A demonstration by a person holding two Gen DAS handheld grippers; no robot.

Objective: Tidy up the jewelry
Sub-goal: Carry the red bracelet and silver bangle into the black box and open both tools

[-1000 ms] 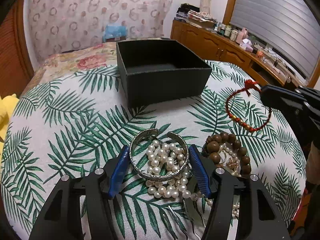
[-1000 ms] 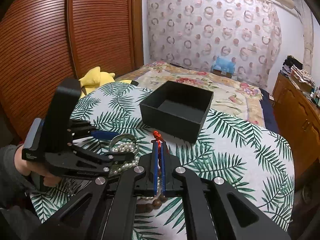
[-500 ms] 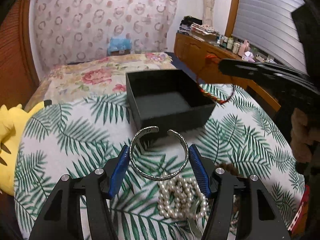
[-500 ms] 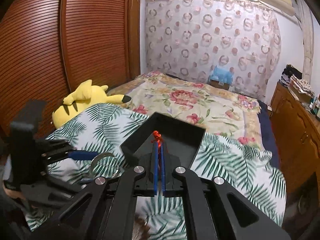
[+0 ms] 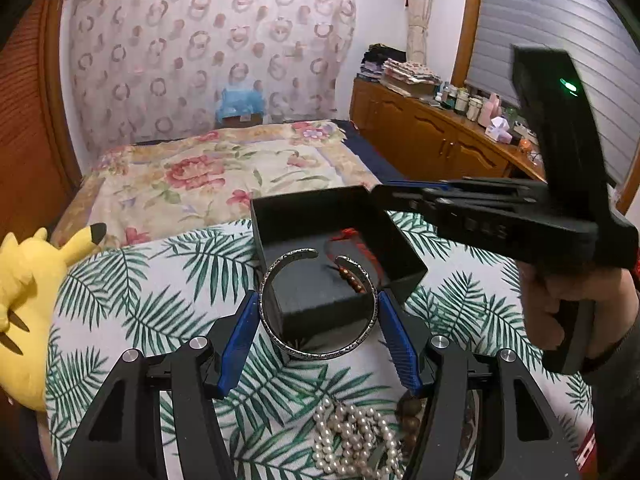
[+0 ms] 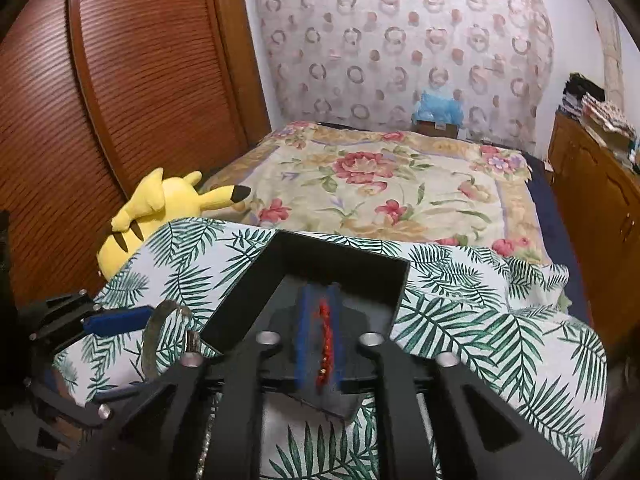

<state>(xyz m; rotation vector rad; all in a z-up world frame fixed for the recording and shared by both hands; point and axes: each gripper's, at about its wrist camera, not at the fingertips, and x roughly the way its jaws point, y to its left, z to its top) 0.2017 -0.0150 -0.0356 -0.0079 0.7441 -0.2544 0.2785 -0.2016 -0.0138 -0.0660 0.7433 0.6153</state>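
Note:
My left gripper [image 5: 318, 320] is shut on a silver cuff bangle [image 5: 316, 350] and holds it in the air just before the near corner of the black box [image 5: 404, 276]. The red cord bracelet [image 5: 352, 258] lies inside the box. My right gripper [image 6: 320, 300] hovers above the box [image 6: 348, 258] with its jaws slightly apart; the red bracelet [image 6: 325, 340] shows in the gap between them. In the left wrist view the right gripper [image 5: 384, 192] reaches in from the right over the box's far corner.
A pearl necklace [image 5: 356, 440] and brown wooden beads [image 5: 410, 424] lie on the palm-leaf cloth [image 5: 160, 300] below my left gripper. A yellow plush toy [image 5: 28, 292] sits at the table's left edge. A bed with a floral cover [image 6: 380, 184] lies beyond.
The right gripper moved over the box and its jaws parted; the red bracelet now lies in the box. The left gripper carried the bangle forward to the box's near corner.

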